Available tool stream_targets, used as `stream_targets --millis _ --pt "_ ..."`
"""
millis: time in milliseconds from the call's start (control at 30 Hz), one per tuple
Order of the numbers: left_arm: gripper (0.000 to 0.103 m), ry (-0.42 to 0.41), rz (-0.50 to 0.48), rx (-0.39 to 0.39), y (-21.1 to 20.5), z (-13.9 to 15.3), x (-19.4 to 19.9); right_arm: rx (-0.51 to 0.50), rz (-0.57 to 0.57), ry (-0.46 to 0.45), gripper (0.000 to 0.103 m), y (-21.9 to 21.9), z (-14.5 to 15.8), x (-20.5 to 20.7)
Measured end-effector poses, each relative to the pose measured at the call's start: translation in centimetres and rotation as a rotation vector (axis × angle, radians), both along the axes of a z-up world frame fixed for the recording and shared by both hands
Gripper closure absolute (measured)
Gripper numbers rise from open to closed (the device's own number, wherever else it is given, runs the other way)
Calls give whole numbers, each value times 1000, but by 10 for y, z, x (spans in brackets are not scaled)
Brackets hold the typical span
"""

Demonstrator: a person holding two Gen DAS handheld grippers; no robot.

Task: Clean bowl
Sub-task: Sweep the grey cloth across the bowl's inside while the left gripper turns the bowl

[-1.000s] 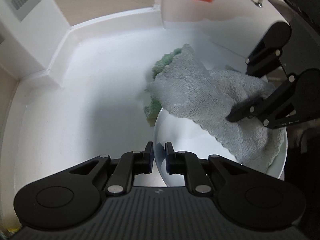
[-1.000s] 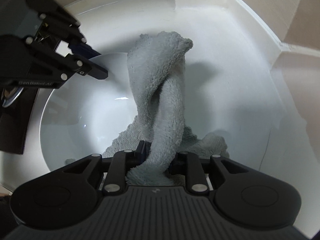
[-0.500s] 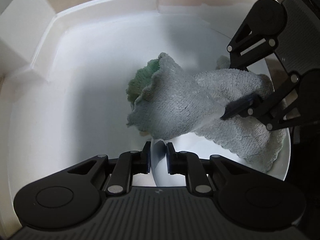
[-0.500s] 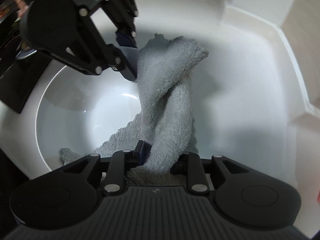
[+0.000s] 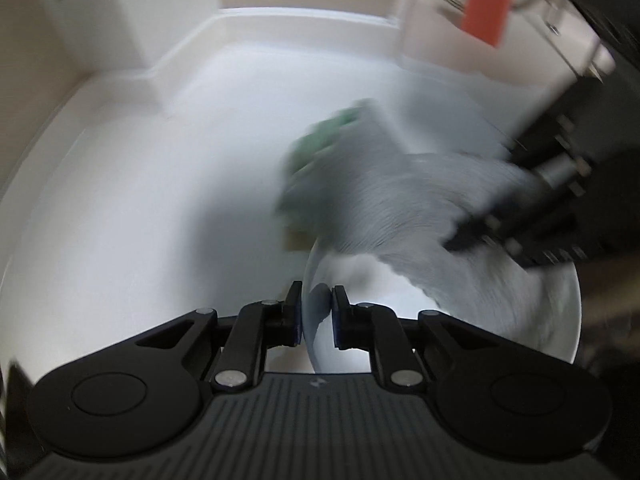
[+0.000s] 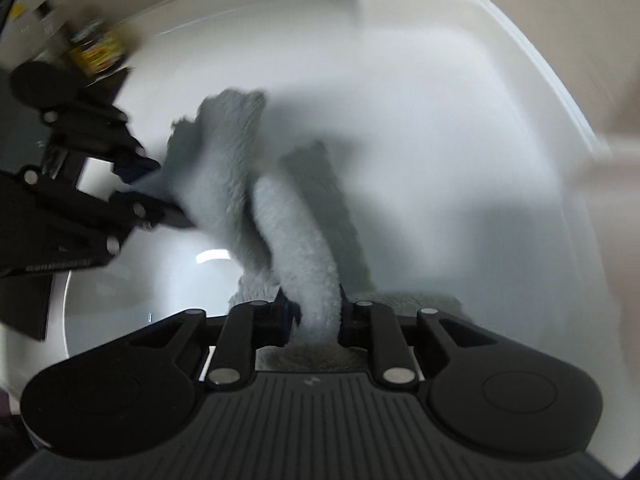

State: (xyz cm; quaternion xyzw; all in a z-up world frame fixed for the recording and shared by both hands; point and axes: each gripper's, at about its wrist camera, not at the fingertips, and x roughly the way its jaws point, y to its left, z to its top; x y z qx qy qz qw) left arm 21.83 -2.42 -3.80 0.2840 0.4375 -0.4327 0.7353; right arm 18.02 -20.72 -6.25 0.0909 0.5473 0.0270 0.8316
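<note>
Left gripper clamped on white bowl's rim at 6 o'clock, steadying it over the sink; right gripper pinching grey cloth inside for wiping.

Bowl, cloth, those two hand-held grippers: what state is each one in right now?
Bowl: white, rim pinched, cloth inside.
Grey cloth: twisted, draped over the bowl's rim, motion-blurred.
Left hand-held gripper: shut on the bowl's rim.
Right hand-held gripper: shut on the grey cloth.
Green cloth: bunched beyond the bowl, blurred.
</note>
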Motion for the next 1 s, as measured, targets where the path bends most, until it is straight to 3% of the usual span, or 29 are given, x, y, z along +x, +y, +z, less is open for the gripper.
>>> stream_targets --millis 133,200,367,533,667,833,967,1000 --pt "90 11 -50 33 2 2 -1 37 -33 18 89 2 -2 -13" --pt "91 2 -143 66 4 5 3 24 2 12 88 4 -3 -13" --pt "91 12 -269 75 -12 17 12 -20 116 -25 88 9 -1 -16" --pt "87 46 -362 147 -30 8 18 -45 218 -49 88 16 0 -15" --pt "91 46 -353 154 -26 10 10 -89 300 -53 86 22 2 -11" --pt "91 28 -302 123 -16 10 8 -218 406 -88 85 34 9 6" --pt "91 20 -259 92 -16 4 9 -169 364 -105 84 29 11 24" --pt "91 26 -206 70 -10 4 10 -149 329 -96 85 26 10 24"
